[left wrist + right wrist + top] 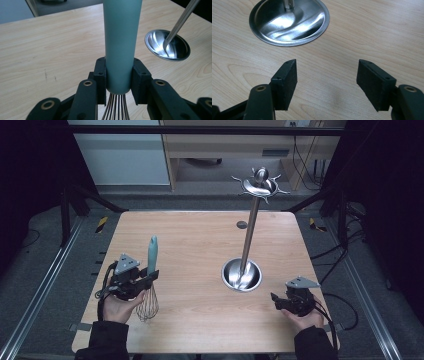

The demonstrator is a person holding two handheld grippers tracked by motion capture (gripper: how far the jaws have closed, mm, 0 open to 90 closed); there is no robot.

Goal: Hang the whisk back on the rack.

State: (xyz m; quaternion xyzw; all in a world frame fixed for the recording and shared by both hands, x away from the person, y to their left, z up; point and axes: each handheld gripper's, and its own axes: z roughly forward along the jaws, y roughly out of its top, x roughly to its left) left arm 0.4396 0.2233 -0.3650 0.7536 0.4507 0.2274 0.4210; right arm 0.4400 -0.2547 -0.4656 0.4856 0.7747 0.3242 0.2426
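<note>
A wooden table (pixel 200 250) seen from above, with a person's two hands coming in from the near edge, each holding a pair of tongs. The landmark is a tall metal stand (pixel 247 245) with a round, shiny base and a ring of hooks at its top, standing right of the table's middle.

Well to the left of the stand, the left tongs (pixel 150 276) grip a whisk (pixel 149 275). They are closed on the lower end of its pale teal handle, just above where the wires begin. The whisk is held nearly upright, handle pointing up and wire cage hanging down, with the cage low over the table; whether the wires touch the wood cannot be told. In the left gripper view the two black pads (pixel 100 75) press on either side of the handle, and the stand's base (pixel 167 45) lies ahead and to the right.

To the right of the stand, near the front edge, the right tongs (pixel 276 301) rest low with nothing in them. In the right gripper view their jaws stand apart over bare wood, the stand's base just beyond.

Judging by this, the whisk is picked up but not yet taken to the stand. All the hooks look empty, so carrying it across and hanging it is probably left.
</note>
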